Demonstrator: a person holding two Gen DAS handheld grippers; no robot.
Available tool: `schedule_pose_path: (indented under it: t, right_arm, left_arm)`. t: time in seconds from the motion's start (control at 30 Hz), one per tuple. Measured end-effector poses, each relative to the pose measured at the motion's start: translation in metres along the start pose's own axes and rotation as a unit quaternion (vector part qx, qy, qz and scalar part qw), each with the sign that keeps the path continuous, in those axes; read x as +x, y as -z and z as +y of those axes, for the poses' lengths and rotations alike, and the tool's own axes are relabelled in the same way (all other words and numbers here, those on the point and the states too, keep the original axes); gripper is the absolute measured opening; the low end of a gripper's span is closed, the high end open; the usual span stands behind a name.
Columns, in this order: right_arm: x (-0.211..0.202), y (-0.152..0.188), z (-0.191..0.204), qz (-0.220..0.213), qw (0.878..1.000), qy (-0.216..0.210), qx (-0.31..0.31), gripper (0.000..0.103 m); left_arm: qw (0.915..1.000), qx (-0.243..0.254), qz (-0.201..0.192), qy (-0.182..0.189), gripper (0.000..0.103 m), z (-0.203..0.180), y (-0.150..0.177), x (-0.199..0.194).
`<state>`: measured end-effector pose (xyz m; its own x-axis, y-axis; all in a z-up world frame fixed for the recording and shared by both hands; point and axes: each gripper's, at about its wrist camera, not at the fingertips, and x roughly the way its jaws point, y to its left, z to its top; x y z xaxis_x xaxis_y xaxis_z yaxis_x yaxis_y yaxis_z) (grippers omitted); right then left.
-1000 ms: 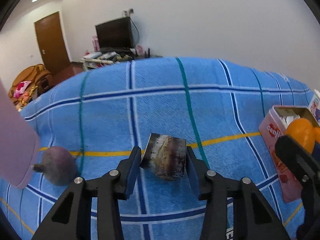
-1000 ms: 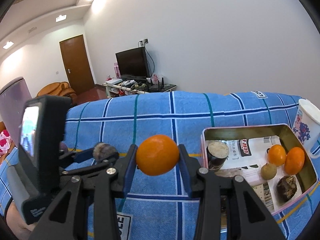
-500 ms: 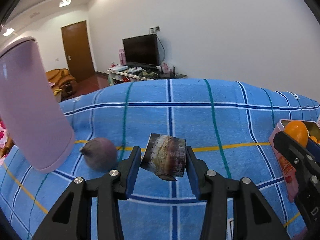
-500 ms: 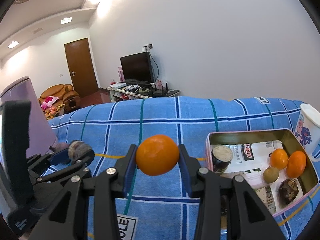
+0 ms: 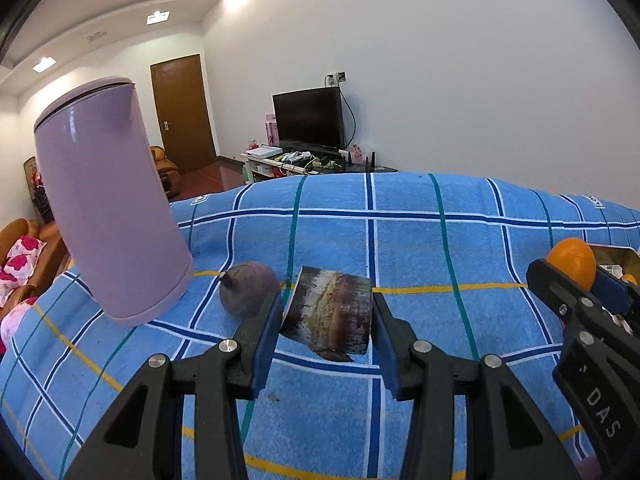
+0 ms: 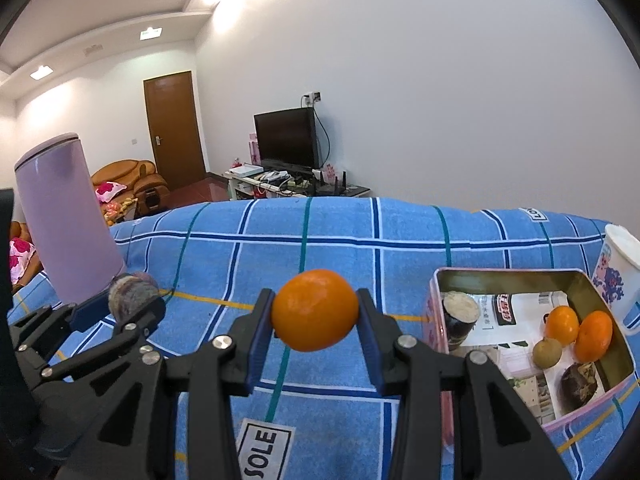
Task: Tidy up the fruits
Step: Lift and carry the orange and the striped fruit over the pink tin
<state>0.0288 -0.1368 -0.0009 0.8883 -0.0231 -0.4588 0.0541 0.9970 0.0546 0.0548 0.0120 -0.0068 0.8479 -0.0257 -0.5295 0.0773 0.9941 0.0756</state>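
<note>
Orange [image 6: 315,309]: round, glossy, evenly bright skin, clamped side to side between the blue pads of the right gripper [image 6: 316,316], held above the blue checked cloth [image 6: 340,264], left of the tin [image 6: 516,276]. Left gripper [image 5: 326,314] is clenched on a dark cut fruit chunk [image 5: 330,312]: short cylinder, brown-purple streaked with pale patches, ragged lower edge, held off the cloth.

Just behind the left finger, a round dull-purple fruit [image 5: 248,288] with a small stem nub lies on the cloth, beside the base of a lilac kettle [image 5: 108,200].

Tin is open, pink outside, gold inside, printed paper on its floor. In it: two small oranges [image 6: 578,330] touching each other, a small brownish fruit [image 6: 547,353] just in front of them, a dark chunk [image 6: 579,380] near the front wall, a dark cylinder with a pale cut top [image 6: 460,312] at the left wall. Printed paper cup [image 6: 618,268] stands just right of the tin.
</note>
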Motion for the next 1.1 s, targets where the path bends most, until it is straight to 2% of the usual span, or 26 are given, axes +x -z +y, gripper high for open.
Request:
schedule_pose_path:
  t: [1.1]
  right_arm:
    - [-0.037, 0.018, 0.012, -0.005, 0.999, 0.017, -0.036, 0.043]
  left_arm:
    - [0.9996, -0.022, -0.012, 0.009, 0.046, 0.004, 0.011, -0.023]
